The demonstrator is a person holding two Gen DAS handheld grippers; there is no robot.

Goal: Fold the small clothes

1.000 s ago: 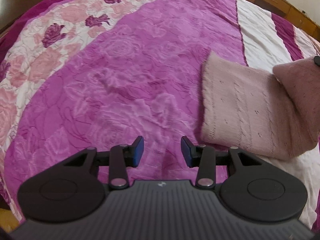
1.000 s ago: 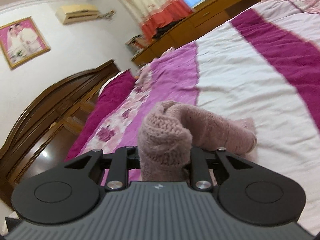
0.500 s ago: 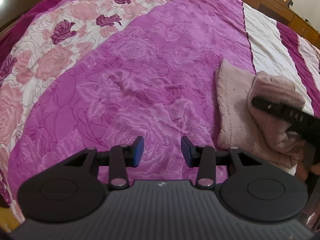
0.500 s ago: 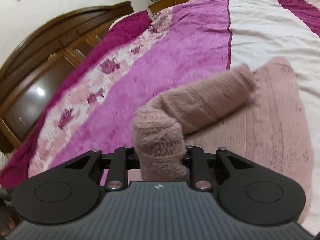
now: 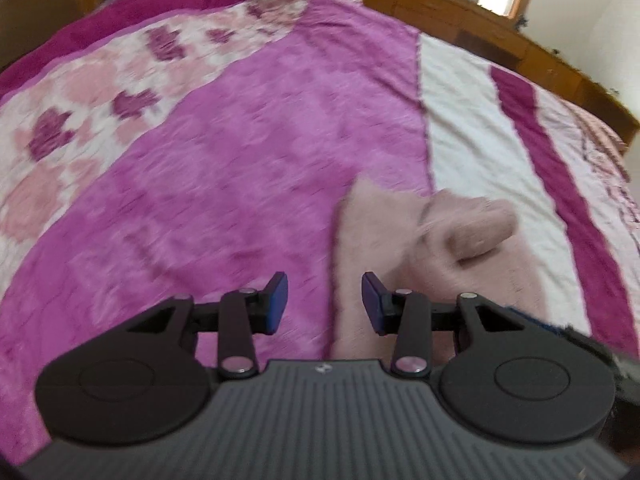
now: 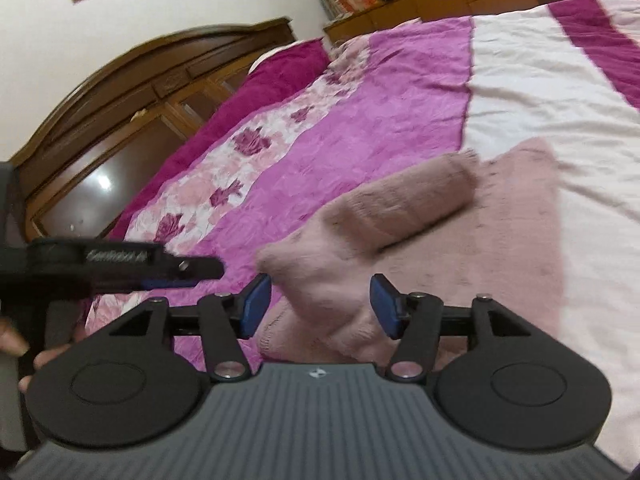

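**A:** Where has your dusty-pink knitted garment (image 6: pixel 492 248) ended up?

**B:** It lies flat on the bed's quilted bedspread (image 6: pixel 360 128), across the seam where the magenta panel meets the cream one. Its rolled sleeve (image 6: pixel 404 208) rests on top of it, running diagonally from the near left corner towards the far right.

**A:** And your right gripper (image 6: pixel 320 304)?

**B:** Its jaws have just been opening. The blue pads (image 6: pixel 256 304) now stand apart on either side of the sleeve's near end, with a gap showing between each pad and the knit, so you have let go. The wool sits between them, loose.

**A:** What about your left gripper (image 5: pixel 324 304)?

**B:** Its jaws stand at a narrow to middling gap and hold nothing. In its own view it hangs above the bedspread with the garment's left edge showing through the gap, below the fingers. In the right wrist view you can see it from the side, at the left, just beside the sleeve's near end; whether it touches the knit I cannot tell, because the picture is blurred.

**A:** Anything else around you?

**B:** A dark wooden headboard (image 6: pixel 120 96) stands at the far left.
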